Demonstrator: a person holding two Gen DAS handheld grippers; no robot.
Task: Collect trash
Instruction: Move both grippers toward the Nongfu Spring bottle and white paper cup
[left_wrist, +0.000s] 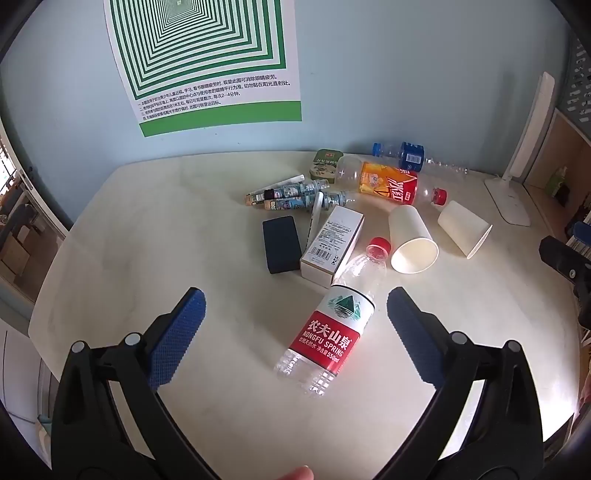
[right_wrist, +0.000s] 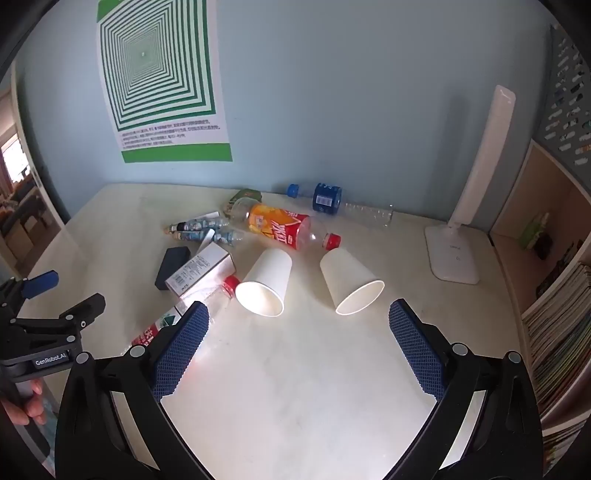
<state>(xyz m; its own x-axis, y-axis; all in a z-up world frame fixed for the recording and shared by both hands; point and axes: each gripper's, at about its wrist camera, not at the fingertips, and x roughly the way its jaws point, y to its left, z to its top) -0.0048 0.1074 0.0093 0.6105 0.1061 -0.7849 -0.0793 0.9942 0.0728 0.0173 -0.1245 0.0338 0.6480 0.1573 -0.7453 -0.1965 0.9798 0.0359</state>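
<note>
Trash lies on a cream table (left_wrist: 147, 240). A clear Nongfu Spring bottle (left_wrist: 332, 325) with a red cap lies between the open fingers of my left gripper (left_wrist: 295, 314), which holds nothing. Beyond it lie a white carton (left_wrist: 332, 243), a black box (left_wrist: 280, 243), two paper cups on their sides (left_wrist: 412, 240) (left_wrist: 463, 229), an orange-labelled bottle (left_wrist: 388, 182), a blue-capped bottle (left_wrist: 410, 153), small tubes (left_wrist: 291, 195) and a green tub (left_wrist: 327, 164). My right gripper (right_wrist: 299, 325) is open and empty, just short of the two cups (right_wrist: 264, 282) (right_wrist: 351, 282).
A white desk lamp (right_wrist: 469, 206) stands at the table's right back. Shelves with books (right_wrist: 561, 332) line the right side. A green-striped poster (right_wrist: 159, 81) hangs on the blue wall. The left gripper (right_wrist: 48, 325) shows at the right wrist view's left edge.
</note>
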